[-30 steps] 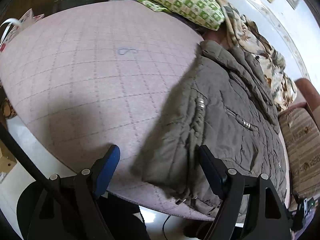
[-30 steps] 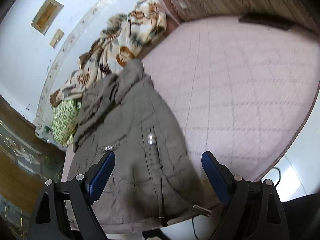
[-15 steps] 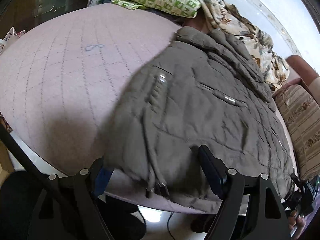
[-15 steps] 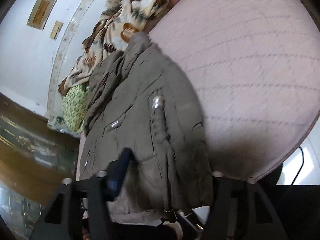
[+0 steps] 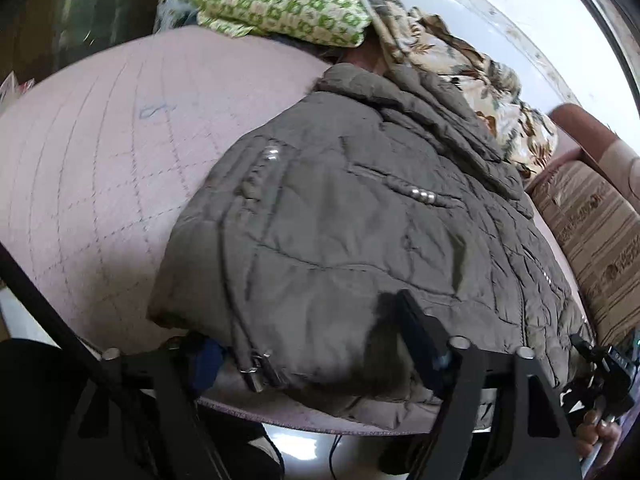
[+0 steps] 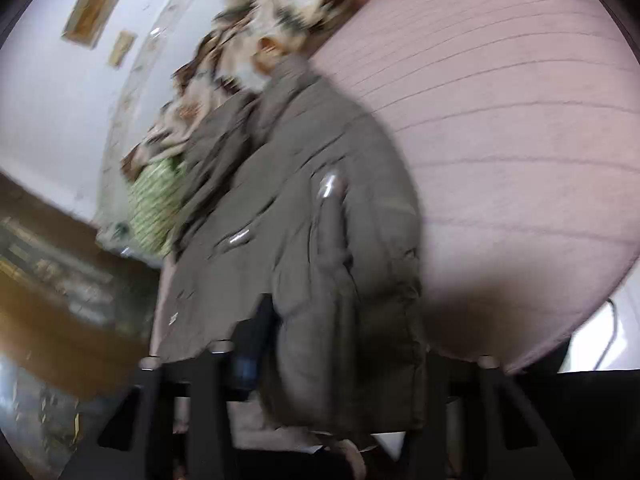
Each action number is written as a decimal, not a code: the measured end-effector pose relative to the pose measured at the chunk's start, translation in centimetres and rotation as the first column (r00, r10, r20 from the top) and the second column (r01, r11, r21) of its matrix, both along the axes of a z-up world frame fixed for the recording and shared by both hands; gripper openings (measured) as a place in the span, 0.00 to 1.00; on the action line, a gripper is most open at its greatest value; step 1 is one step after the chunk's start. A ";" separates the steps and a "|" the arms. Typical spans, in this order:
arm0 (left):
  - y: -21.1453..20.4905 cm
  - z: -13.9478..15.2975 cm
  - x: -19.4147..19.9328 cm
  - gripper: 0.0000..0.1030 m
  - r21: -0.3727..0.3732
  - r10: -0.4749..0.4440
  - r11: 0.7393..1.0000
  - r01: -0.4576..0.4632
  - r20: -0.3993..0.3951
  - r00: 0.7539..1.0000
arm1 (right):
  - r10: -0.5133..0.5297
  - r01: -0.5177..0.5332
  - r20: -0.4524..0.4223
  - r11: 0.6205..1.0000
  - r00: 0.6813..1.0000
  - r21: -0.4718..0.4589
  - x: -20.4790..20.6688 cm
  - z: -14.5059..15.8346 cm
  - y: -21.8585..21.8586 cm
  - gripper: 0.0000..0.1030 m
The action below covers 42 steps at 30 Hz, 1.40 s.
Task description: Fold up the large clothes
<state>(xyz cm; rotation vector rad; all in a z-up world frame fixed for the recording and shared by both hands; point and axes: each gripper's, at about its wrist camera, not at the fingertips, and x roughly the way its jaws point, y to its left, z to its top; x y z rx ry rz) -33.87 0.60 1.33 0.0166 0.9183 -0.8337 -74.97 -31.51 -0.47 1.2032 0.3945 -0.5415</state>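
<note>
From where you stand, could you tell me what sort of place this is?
Probably a home bedroom: a pink quilted mattress bears the grey padded jacket, a green checked pillow and floral blanket lie by the wall, and framed pictures hang there.

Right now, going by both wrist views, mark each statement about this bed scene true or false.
1. A grey-brown padded jacket lies on the pink quilted bedspread. True.
2. The jacket hangs from a hanger. False: it lies flat on the bed.
3. A green-checked pillow sits beyond the jacket's collar. True.
4. The left claw hovers over bare bedspread. False: the jacket's hem lies between its fingers.
5. The bedspread is plain blue. False: it is pink with stitched lines.
</note>
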 end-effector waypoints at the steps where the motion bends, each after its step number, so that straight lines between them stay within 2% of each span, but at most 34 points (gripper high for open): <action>1: -0.1 0.0 -0.1 0.64 0.006 0.000 1.000 0.000 0.011 1.000 | 0.016 -0.016 0.002 1.000 1.000 -0.008 0.4 0.1 0.3 0.39; 4: -0.4 -0.1 -0.1 0.63 0.015 0.002 1.000 -0.002 0.022 1.000 | 0.017 -0.017 -0.039 1.000 0.999 -0.010 0.9 -0.4 0.4 0.39; 6: -0.5 -0.1 -0.2 0.63 0.020 0.003 1.000 -0.003 0.032 0.999 | 0.002 -0.002 -0.029 1.000 1.000 0.004 0.6 -0.7 0.3 0.39; 10: -0.6 0.0 -0.4 0.63 0.030 -0.001 1.000 0.000 0.055 0.998 | -0.025 0.023 -0.057 0.999 0.998 -0.037 0.3 0.1 1.1 0.39; 11: -0.6 0.0 -0.4 0.62 0.030 -0.002 1.000 0.000 0.057 0.998 | -0.033 0.032 -0.053 0.999 0.998 -0.023 0.1 0.0 1.2 0.42; 14: -0.5 0.1 -0.6 0.54 0.023 0.000 1.000 -0.002 0.071 0.997 | -0.060 0.061 -0.017 0.997 0.998 0.040 -0.4 -1.0 1.0 0.42; 16: -0.5 0.3 -0.8 0.45 0.025 0.003 1.000 -0.005 0.093 0.996 | -0.059 0.060 -0.020 0.998 0.998 0.030 -0.3 -1.1 0.9 0.39; 17: -0.5 0.4 -0.8 0.43 0.026 0.004 1.000 -0.006 0.101 0.995 | -0.054 0.054 -0.026 0.998 0.998 0.018 -0.2 -0.9 1.0 0.33; 18: -0.6 0.5 -0.9 0.42 0.030 0.005 1.000 -0.008 0.112 0.994 | -0.043 0.042 -0.046 0.999 0.998 -0.008 0.2 -0.7 1.1 0.31; 21: -1.2 0.5 -1.4 0.42 0.074 0.001 0.997 -0.013 0.160 0.987 | -0.027 0.019 -0.107 0.997 0.994 -0.075 1.1 0.0 1.5 0.29; 27: -2.0 0.3 -2.0 0.42 0.128 -0.004 0.992 -0.024 0.217 0.976 | -0.038 0.020 -0.130 0.990 0.991 -0.136 1.5 0.0 2.0 0.30; 34: -2.1 0.1 -2.2 0.42 0.141 -0.008 0.990 -0.025 0.232 0.973 | -0.052 0.037 -0.108 0.989 0.993 -0.143 1.2 0.0 2.1 0.30; 37: -2.2 0.0 -2.3 0.44 0.145 -0.008 0.989 -0.027 0.239 0.971 | -0.051 0.039 -0.096 0.993 0.994 -0.114 1.1 -0.2 1.7 0.31; 42: -2.3 -0.1 -2.3 0.46 0.154 -0.007 0.987 -0.032 0.244 0.970 | -0.030 0.017 -0.123 0.994 0.992 -0.106 1.5 -0.1 1.5 0.35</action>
